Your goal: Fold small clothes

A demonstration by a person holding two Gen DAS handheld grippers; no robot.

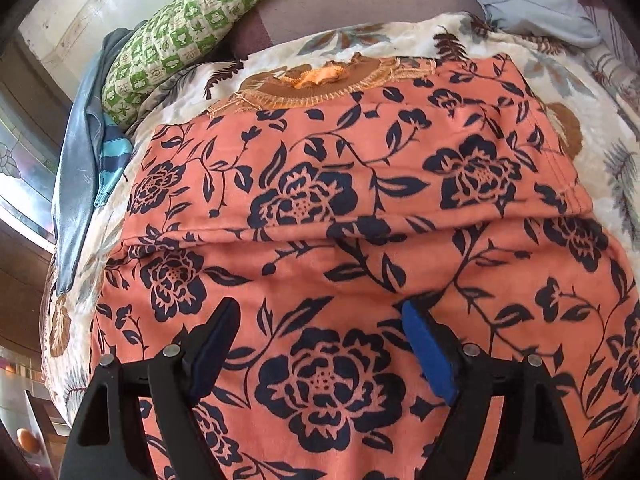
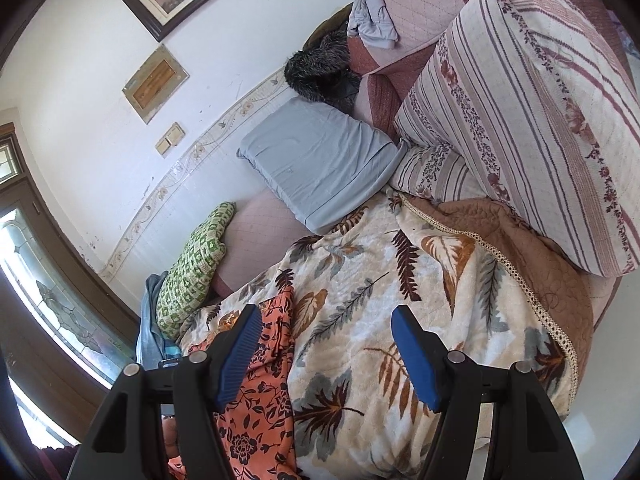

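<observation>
While your left gripper (image 1: 320,312) hangs released over the folded orange garment (image 1: 340,184), only your right gripper (image 2: 326,320), also released, shows the blanket's (image 2: 360,280) far edge.

The left gripper (image 1: 316,312) hangs over an orange dress (image 1: 360,208) with dark blue flowers. Its two fingers stand wide apart with nothing between them. The dress lies folded on a leafy blanket (image 1: 612,160). A green pillow (image 1: 192,28) sits at eleven o'clock.

Bright daylight, fisheye-warped edges
</observation>
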